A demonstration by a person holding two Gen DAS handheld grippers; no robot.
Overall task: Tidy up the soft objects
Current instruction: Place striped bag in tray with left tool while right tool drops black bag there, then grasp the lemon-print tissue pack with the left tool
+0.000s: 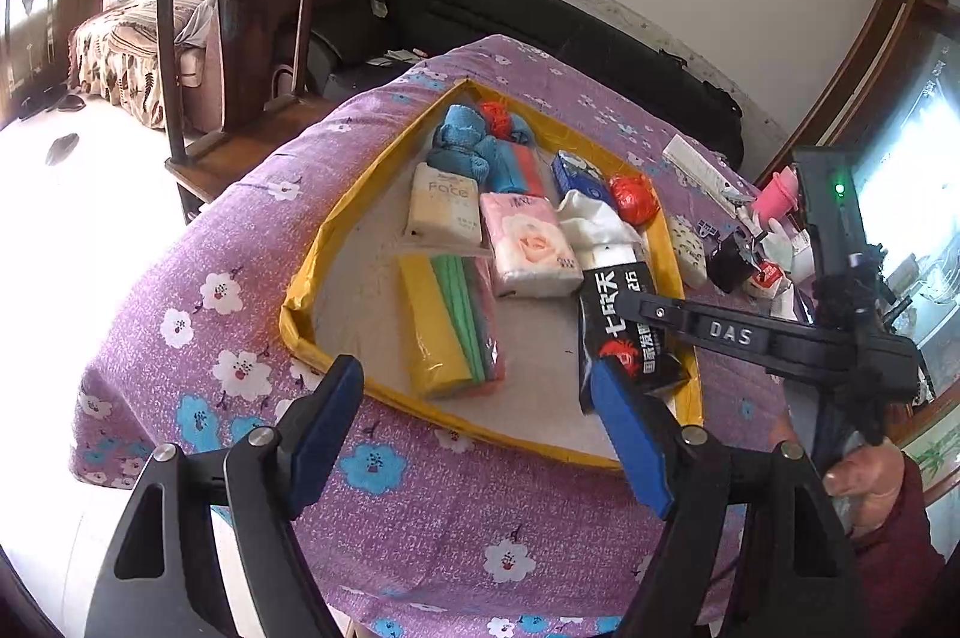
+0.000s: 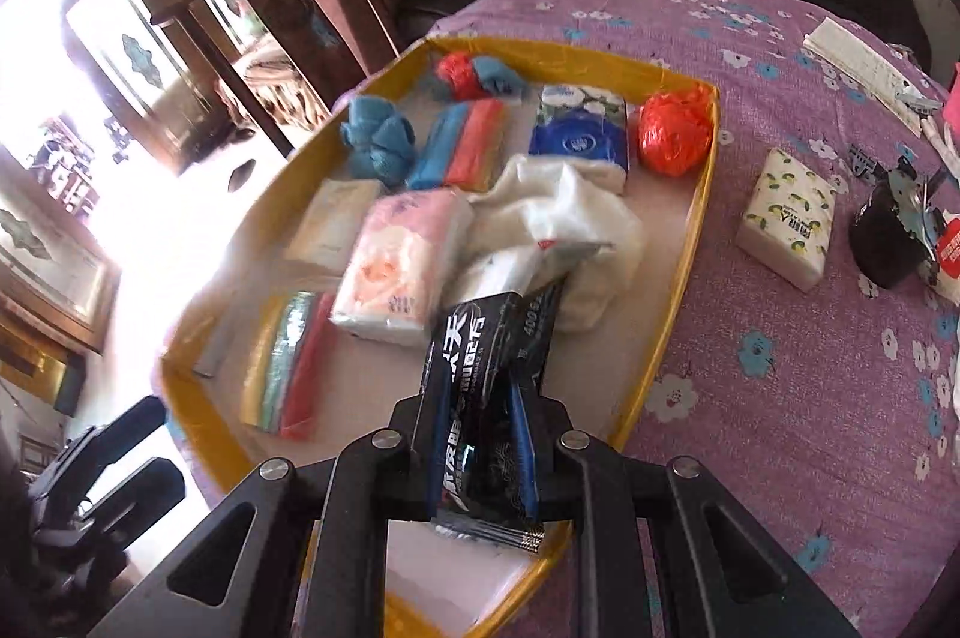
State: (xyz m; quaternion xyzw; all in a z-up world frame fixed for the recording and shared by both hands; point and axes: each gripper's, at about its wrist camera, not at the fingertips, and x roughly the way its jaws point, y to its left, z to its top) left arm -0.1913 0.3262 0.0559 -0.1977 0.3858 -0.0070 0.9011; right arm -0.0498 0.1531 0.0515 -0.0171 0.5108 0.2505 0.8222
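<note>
Ahead of the right gripper (image 2: pixel 474 434), inside the yellow-rimmed tray (image 2: pixel 699 242), a crumpled white cloth (image 2: pixel 564 212) and a pink tissue pack (image 2: pixel 399 266) are crowded close. To its right, a lemon-print tissue pack (image 2: pixel 786 218) is left on the purple floral cloth (image 2: pixel 780 368). A glossy black tissue pack (image 2: pixel 480 398), flat, crinkled and printed in white, is pinched between its blue pads over the tray's near end. The left gripper (image 1: pixel 480 428) is held wide, with nothing between its fingers.
</note>
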